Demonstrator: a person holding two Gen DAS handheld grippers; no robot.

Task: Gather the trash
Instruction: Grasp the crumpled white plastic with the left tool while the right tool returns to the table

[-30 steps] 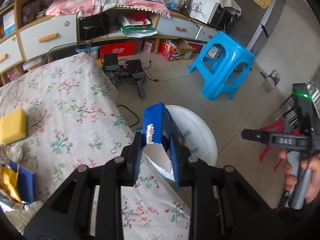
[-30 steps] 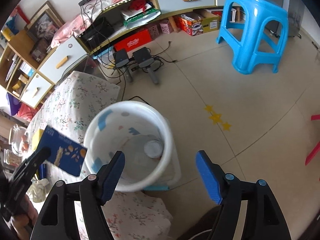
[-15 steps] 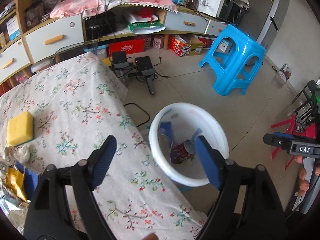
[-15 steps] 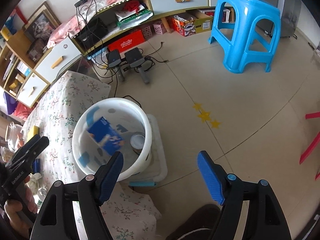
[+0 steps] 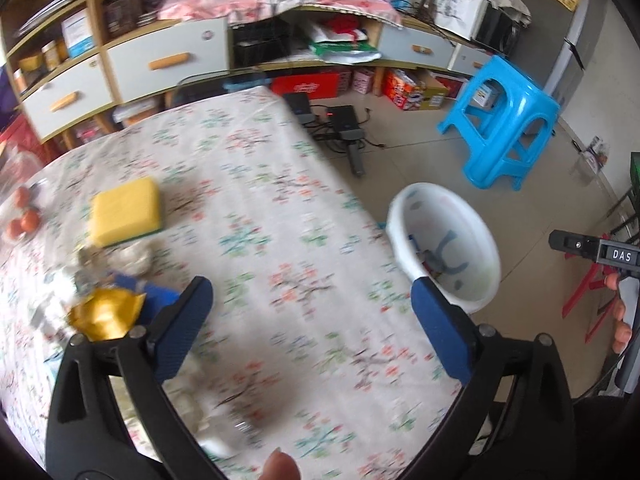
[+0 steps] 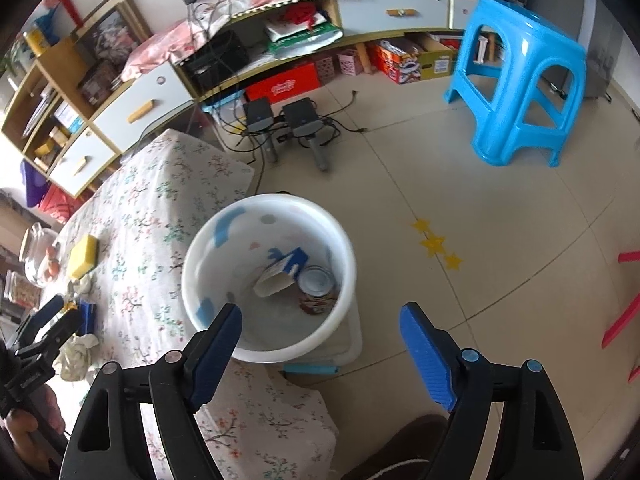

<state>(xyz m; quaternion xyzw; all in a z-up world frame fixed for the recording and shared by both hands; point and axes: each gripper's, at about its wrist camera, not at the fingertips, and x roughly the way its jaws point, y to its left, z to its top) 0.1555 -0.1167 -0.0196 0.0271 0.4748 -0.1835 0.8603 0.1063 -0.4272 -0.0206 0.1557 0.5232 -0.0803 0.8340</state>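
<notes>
The white trash bucket (image 6: 272, 204) stands on the floor beside the floral-cloth table (image 6: 152, 216); it also shows in the left wrist view (image 5: 404, 204). Inside it lie a blue carton (image 6: 280, 270) and a drink can (image 6: 318, 288). My left gripper (image 5: 312, 320) is open and empty over the table. To its left lie a gold wrapper (image 5: 106, 314), a blue packet (image 5: 156, 294) and crumpled paper (image 5: 134, 256). My right gripper (image 6: 320, 332) is open and empty, above the floor by the bucket's near rim.
A yellow sponge (image 5: 124, 210) and orange fruit (image 5: 24, 222) lie on the table. A blue stool (image 6: 520, 80) stands on the floor at the right. Chargers and cables (image 6: 296, 128) lie before the shelf unit. Red chair legs (image 6: 624, 320) show at the right.
My left gripper opened and dropped the blue carton into the bucket, then swung left over the table toward the wrappers. My right gripper stayed open and shifted slightly.
</notes>
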